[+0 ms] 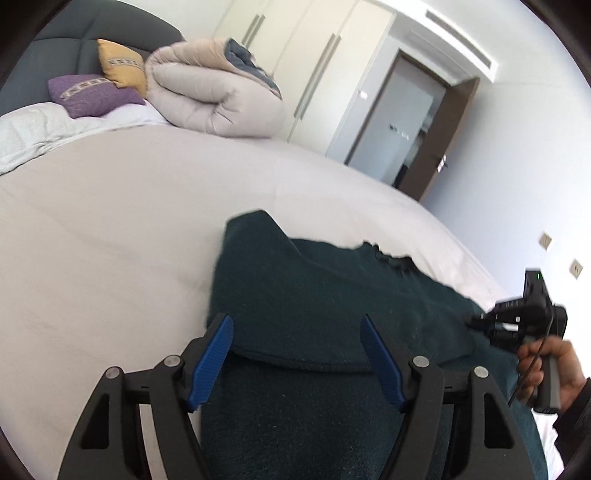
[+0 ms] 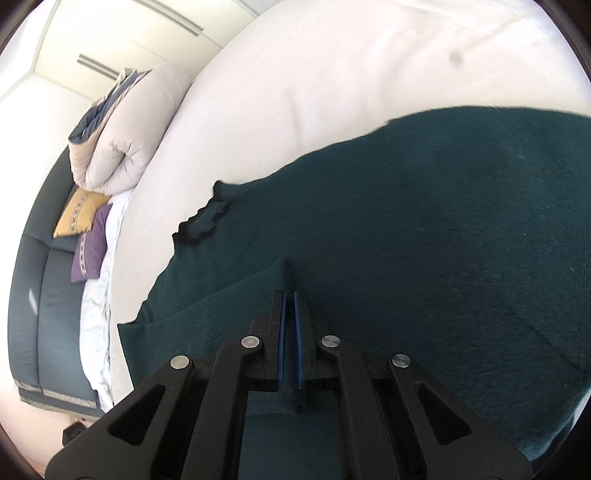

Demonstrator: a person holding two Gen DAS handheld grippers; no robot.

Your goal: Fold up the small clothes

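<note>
1. The left gripper (image 1: 297, 332) has its blue pads spread wide apart over a dark green knitted garment (image 1: 332, 314). A folded edge of the knit lies between the pads, which do not press on it.
2. The right gripper (image 2: 290, 295) has its pads drawn together, and a raised pinch of the green knit runs up from their tips; whether fabric sits in the slim gap between them cannot be made out.
3. In the left wrist view, the right gripper shows at the right edge beyond the garment, held by a hand (image 1: 546, 369) in a dark sleeve.
4. The garment lies on a wide bed (image 1: 110, 229) covered by a pale, smooth sheet. In the right wrist view it fills the space ahead of the gripper and to its right, with a scalloped dark trim (image 2: 203, 225) at its edge, ahead and to the left.
5. Far ahead of the left gripper, at the bed's head, rest a rolled beige duvet (image 1: 214, 92), a yellow cushion (image 1: 123, 64) and a purple cushion (image 1: 92, 94), against a dark padded headboard (image 1: 74, 33).
6. Beyond the bed stand cream wardrobe doors (image 1: 303, 48) with long handles.
7. To the right of the wardrobe is a doorway with a brown door (image 1: 443, 136) in a white wall.
</note>
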